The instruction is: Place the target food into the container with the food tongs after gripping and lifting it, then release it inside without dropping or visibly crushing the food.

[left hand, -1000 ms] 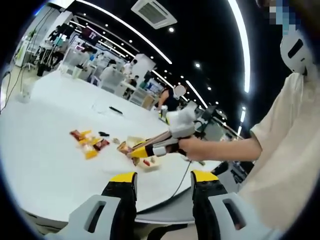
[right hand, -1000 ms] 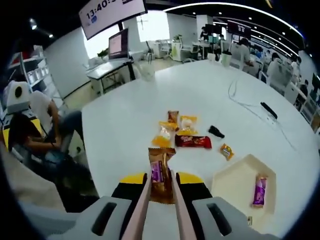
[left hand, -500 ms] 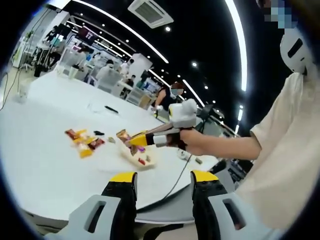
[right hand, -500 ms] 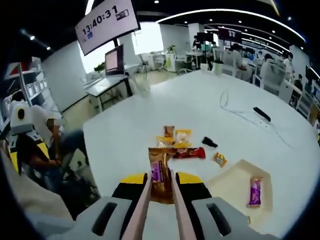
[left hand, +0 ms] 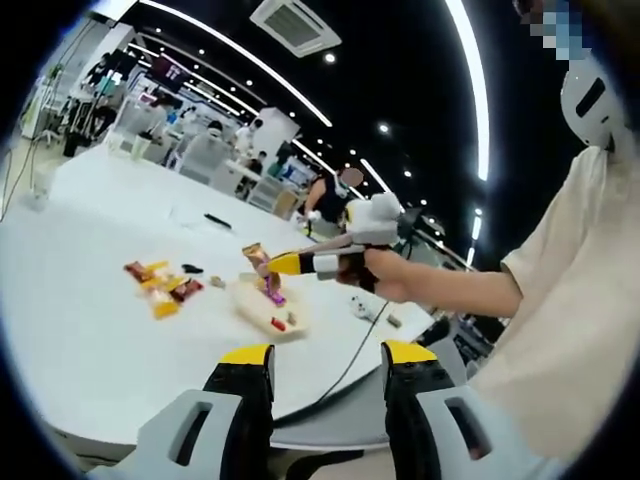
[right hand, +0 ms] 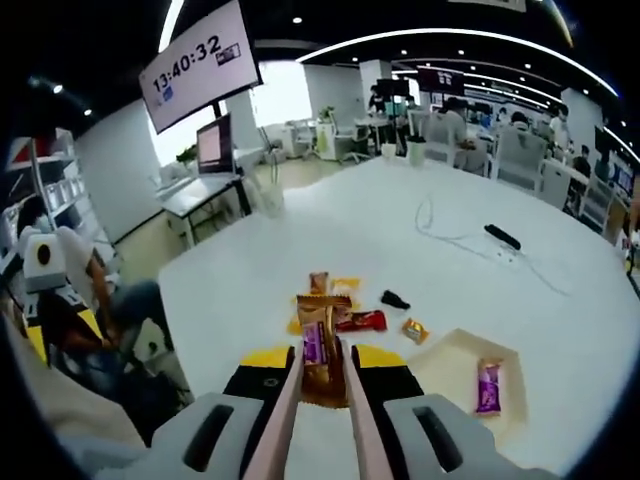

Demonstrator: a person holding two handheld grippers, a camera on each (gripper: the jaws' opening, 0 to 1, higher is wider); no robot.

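My right gripper [right hand: 322, 356] is shut on pink food tongs [right hand: 290, 400], and the tongs pinch a brown and purple snack packet [right hand: 320, 340] held high above the white table. The beige container [right hand: 455, 350] lies below to the right with a purple packet [right hand: 487, 373] inside. In the left gripper view, a hand holds the right gripper [left hand: 345, 262], and the packet [left hand: 256, 256] hangs above the container [left hand: 262, 312]. My left gripper [left hand: 328, 358] stands open near the table's edge with nothing between its jaws.
Several loose snack packets [right hand: 345, 305] lie on the table [right hand: 300, 230] beyond the container, with a small black object [right hand: 395, 299] beside them. A cable [right hand: 440, 232] and a black bar [right hand: 503, 236] lie farther back. A seated person [right hand: 70, 290] is at the left.
The right gripper has risen with the tongs and packet, so the table looks farther below. In the left gripper view it moved up over the container. The left gripper has hardly moved.
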